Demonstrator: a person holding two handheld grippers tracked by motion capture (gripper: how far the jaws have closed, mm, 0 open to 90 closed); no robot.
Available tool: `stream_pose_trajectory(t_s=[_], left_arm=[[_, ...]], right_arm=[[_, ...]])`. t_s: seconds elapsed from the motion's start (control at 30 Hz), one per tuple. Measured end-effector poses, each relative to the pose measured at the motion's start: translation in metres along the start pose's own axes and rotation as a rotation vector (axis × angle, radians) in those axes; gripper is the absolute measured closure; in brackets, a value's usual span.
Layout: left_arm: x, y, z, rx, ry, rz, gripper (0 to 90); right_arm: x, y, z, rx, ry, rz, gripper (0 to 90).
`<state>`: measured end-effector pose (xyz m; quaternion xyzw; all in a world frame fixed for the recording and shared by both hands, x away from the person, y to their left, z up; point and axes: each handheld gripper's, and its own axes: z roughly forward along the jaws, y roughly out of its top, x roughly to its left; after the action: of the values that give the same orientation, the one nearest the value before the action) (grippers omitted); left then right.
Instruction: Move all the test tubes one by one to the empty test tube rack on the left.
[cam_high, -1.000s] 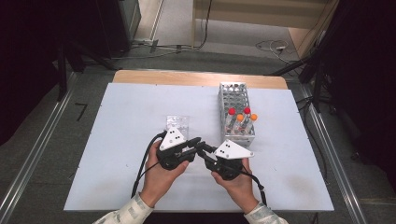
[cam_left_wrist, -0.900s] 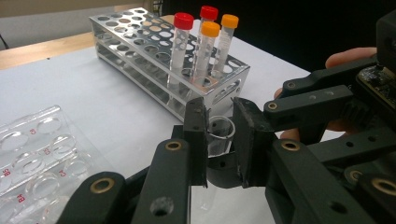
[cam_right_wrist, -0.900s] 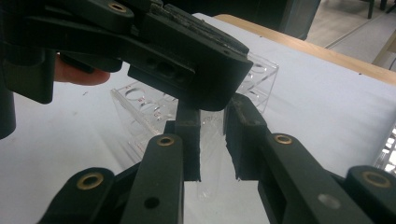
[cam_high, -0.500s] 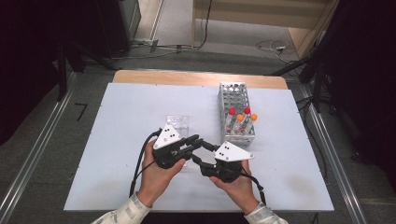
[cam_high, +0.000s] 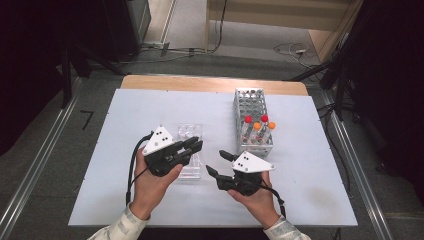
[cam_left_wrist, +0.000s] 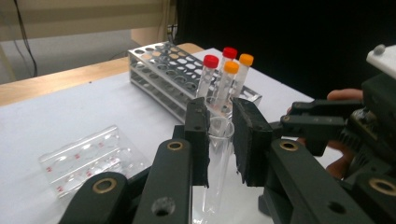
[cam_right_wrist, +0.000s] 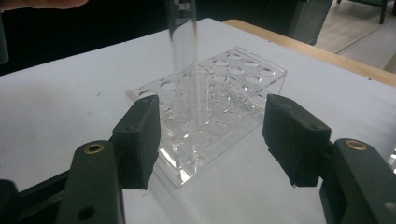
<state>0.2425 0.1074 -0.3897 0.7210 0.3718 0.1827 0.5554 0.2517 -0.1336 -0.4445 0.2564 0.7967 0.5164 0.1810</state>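
My left gripper (cam_left_wrist: 219, 135) is shut on a clear, uncapped test tube (cam_left_wrist: 217, 172), which stands upright between its pads. In the high view the left gripper (cam_high: 195, 145) hovers over a clear acrylic rack (cam_high: 187, 132). My right gripper (cam_high: 216, 162) sits just to its right, its jaws having just been opening. Nothing lies between them in the right gripper view (cam_right_wrist: 212, 135). Beyond those jaws the held tube (cam_right_wrist: 184, 32) hangs above the acrylic rack (cam_right_wrist: 219, 102).
A metal tube rack (cam_high: 250, 100) stands at the back right of the white table (cam_high: 150, 110), with several red- and orange-capped tubes (cam_high: 257, 127) at its near end. Wooden edging runs along the table's far side. Dark floor and rails flank it.
The right gripper's jaws have opened. The left gripper has drawn away to the left and risen a little, taking the clear tube with it.
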Motion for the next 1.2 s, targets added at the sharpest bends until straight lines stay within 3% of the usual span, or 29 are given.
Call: stream_pose_trajectory(t_s=[0.23, 0.4, 0.7, 1.2], left_arm=[[0.000, -0.001, -0.003, 0.019, 0.040, 0.036, 77.8], [-0.002, -0.004, -0.002, 0.045, 0.086, 0.085, 77.7], [-0.006, -0.017, 0.008, 0.094, 0.092, 0.113, 77.7], [-0.007, -0.033, 0.018, 0.133, 0.103, 0.102, 77.0]], right_arm=[[-0.003, -0.001, -0.001, 0.003, -0.010, 0.010, 35.4], [-0.005, -0.001, -0.002, 0.000, -0.019, 0.016, 35.5], [-0.007, -0.002, -0.003, 0.006, -0.025, 0.021, 35.8], [-0.008, -0.003, -0.003, 0.012, -0.030, 0.025, 35.9]])
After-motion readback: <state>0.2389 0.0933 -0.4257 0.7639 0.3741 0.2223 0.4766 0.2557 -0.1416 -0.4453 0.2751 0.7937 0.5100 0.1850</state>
